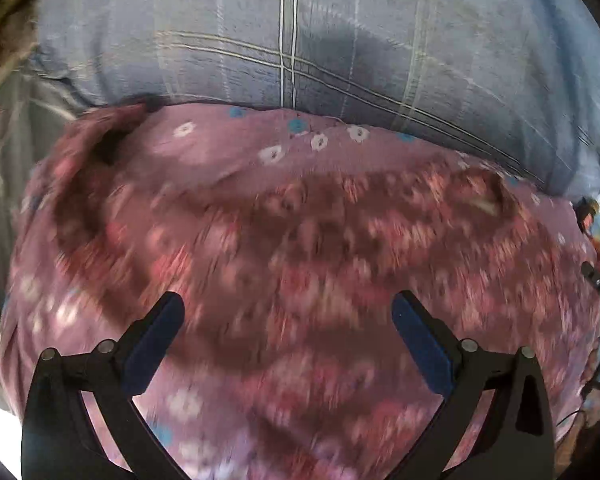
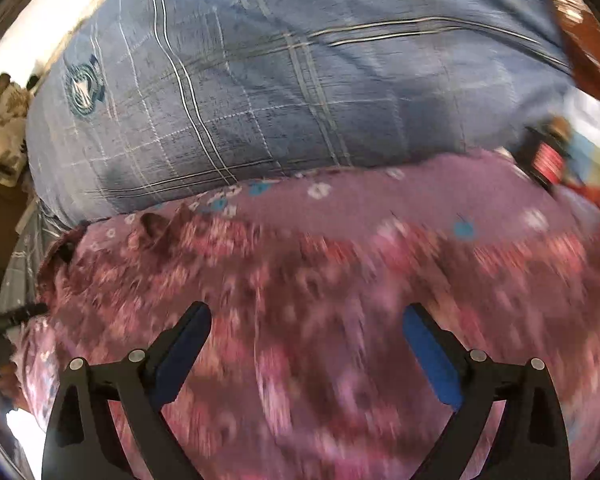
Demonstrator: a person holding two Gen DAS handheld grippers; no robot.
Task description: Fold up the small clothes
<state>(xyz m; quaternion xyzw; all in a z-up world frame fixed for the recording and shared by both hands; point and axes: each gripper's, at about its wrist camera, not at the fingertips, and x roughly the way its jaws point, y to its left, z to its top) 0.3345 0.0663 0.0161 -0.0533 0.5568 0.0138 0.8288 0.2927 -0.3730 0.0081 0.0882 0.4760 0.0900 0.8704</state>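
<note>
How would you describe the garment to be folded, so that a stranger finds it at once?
Look first at the big blue checked bed cover with thin white lines. On its near part lies the mauve floral cloth garment, under both open grippers. Only it carries small white and turquoise flowers and bands of pink pattern.

From my left wrist camera I see the left gripper [image 1: 287, 312] at the bottom of the frame, its two blue-padded fingers [image 1: 154, 344] spread wide with nothing between them. Under it a purple flowered garment [image 1: 300, 208] fills the lower and middle frame, blurred near the fingers, sharper along its top edge. A rumpled corner lifts at the left. Beyond it, across the upper frame, lies a blue checked sheet [image 1: 260, 32].
</note>
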